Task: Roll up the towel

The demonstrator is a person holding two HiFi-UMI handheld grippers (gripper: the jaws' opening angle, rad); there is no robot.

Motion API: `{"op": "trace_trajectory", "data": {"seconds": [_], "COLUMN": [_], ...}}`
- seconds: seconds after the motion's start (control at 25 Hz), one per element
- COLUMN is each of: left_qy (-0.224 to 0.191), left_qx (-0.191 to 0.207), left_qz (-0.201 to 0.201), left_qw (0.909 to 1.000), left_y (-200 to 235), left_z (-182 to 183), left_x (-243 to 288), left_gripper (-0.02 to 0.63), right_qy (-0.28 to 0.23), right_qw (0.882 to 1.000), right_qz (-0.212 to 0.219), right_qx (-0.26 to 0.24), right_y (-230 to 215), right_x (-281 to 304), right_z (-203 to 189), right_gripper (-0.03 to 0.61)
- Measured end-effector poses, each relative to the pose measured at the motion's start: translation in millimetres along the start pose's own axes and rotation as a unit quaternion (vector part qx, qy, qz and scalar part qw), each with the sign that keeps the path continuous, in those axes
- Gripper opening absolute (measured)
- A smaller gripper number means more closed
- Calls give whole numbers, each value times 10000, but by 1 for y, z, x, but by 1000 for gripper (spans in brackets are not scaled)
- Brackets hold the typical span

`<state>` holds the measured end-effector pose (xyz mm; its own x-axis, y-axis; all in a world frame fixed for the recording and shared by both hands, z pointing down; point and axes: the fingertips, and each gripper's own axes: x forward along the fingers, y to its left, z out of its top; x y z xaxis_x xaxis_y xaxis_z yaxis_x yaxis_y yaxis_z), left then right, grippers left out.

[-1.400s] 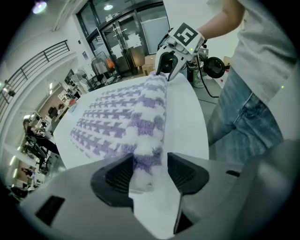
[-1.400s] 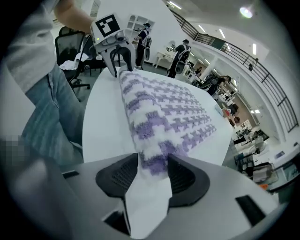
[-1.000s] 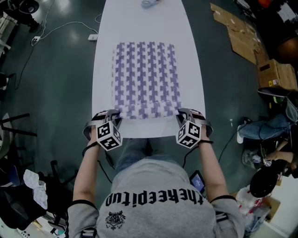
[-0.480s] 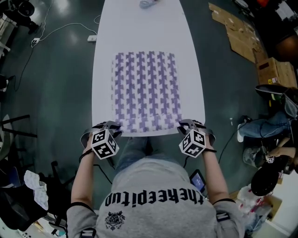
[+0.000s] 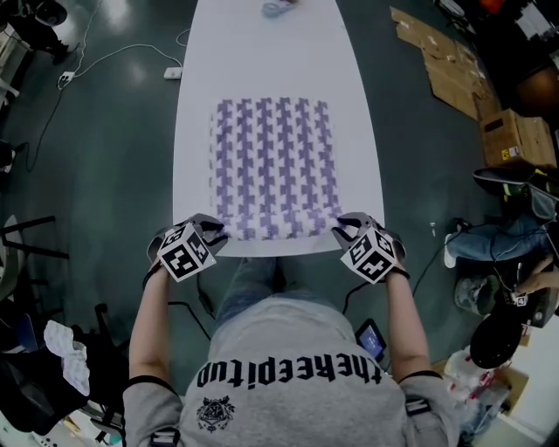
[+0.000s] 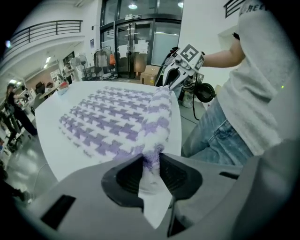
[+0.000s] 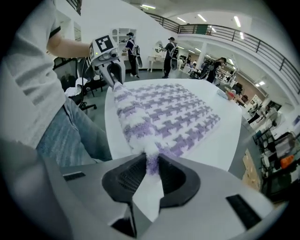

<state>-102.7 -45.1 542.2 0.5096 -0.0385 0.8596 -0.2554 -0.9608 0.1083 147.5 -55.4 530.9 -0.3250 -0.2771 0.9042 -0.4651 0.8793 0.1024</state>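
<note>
A white towel with a purple houndstooth pattern [image 5: 272,166] lies spread on the long white table [image 5: 262,52]. Its near edge is lifted off the table top. My left gripper [image 5: 214,232] is shut on the towel's near left corner; in the left gripper view the corner sits pinched between the pads [image 6: 151,161], and the towel [image 6: 108,122] stretches away from them. My right gripper [image 5: 345,229] is shut on the near right corner [image 7: 151,164], with the towel [image 7: 178,117] running out beyond it. Both pairs of jaws have just been opening a little, and the cloth remains between them.
A small bluish object [image 5: 278,7] lies at the table's far end. A power strip [image 5: 175,72] and cables lie on the floor to the left. Cardboard boxes [image 5: 515,140] and a seated person [image 5: 515,288] are on the right. My legs are against the table's near edge.
Both grippers have risen and tilted, the marker cubes turning outward. The towel's near edge has come up off the table with them.
</note>
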Motion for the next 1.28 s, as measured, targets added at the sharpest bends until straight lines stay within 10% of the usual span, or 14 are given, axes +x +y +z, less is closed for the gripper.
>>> {"op": "trace_trajectory", "data": {"seconds": [1.28], "left_qy": [-89], "left_qx": [-927], "left_qz": [405], "left_qw": [9948], "left_y": [147], "left_z": [9], "left_x": [40], "left_gripper": [106], "right_qy": [92], "right_qw": [9979], "right_qz": [-521], "right_qx": [381], "right_y": [-107], "right_x": [77], "right_z": [32], "right_gripper": [64]}}
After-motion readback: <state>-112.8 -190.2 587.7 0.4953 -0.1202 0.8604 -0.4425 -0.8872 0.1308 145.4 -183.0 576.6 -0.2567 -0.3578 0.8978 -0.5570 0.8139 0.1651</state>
